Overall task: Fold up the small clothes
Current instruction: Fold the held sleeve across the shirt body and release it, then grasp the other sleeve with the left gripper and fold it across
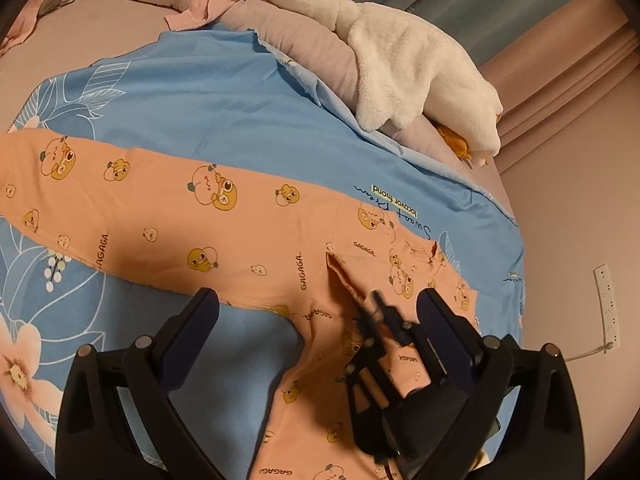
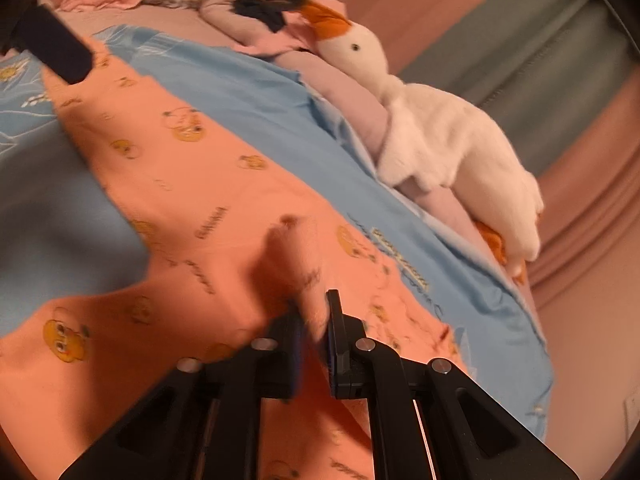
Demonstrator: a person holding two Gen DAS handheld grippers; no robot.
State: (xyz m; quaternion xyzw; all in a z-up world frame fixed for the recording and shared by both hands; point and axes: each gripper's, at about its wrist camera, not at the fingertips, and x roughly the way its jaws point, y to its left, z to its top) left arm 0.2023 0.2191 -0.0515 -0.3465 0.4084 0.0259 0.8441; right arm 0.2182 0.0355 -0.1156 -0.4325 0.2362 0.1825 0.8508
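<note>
A pair of small orange pants [image 1: 208,220] with yellow cartoon prints lies spread on a blue quilt [image 1: 224,92]. One leg runs to the left, the other toward me. My left gripper [image 1: 320,304] is open above the crotch, jaws wide apart. My right gripper [image 1: 374,308] shows between its jaws. In the right wrist view my right gripper [image 2: 316,320] is shut on a raised fold of the pants [image 2: 224,184] near the waistband. The left gripper's finger [image 2: 56,48] shows at the upper left.
A white plush goose [image 1: 400,56] lies on a pink pillow roll [image 1: 296,40] along the quilt's far edge. Pink and dark clothes [image 1: 200,4] are piled at the back. A wall with a power strip [image 1: 608,304] is at the right.
</note>
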